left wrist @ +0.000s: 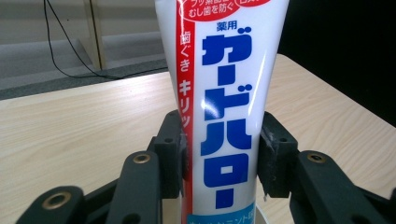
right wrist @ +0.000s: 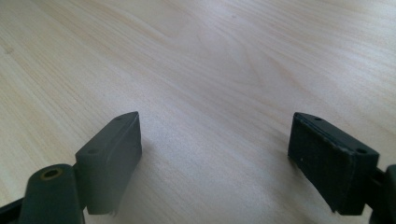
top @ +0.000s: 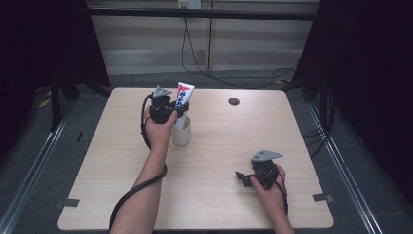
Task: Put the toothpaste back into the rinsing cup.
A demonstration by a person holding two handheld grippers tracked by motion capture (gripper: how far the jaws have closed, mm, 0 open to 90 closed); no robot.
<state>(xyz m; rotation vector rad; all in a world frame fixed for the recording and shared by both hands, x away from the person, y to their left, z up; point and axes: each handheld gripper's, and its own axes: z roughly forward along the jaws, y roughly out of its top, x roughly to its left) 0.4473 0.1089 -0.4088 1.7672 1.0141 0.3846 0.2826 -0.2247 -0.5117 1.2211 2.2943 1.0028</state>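
High view: one table point(top: 219, 161), one tube point(top: 183, 97), one cup point(top: 181, 134), two grippers, one dark round hole point(top: 234, 101) in the tabletop near the far edge. Tube is white with blue lettering and a red stripe; it stands upright with its lower end in the cup, left of the table's middle. Left gripper point(top: 170, 111) is at the tube, just above the cup rim. Right gripper point(top: 242, 178) is low over the near right part of the table, well apart from tube and cup.

Left gripper view: two black fingers point(left wrist: 170, 154), one on each side of the tube point(left wrist: 224, 116). Both pads touch its flanks, closed on it about mid-height; tube runs up between them, roughly centred. Cup rim just visible below at the frame's bottom edge.

Right gripper view: two fingers point(right wrist: 112, 158) spread wide, nothing between them, bare wood under them.
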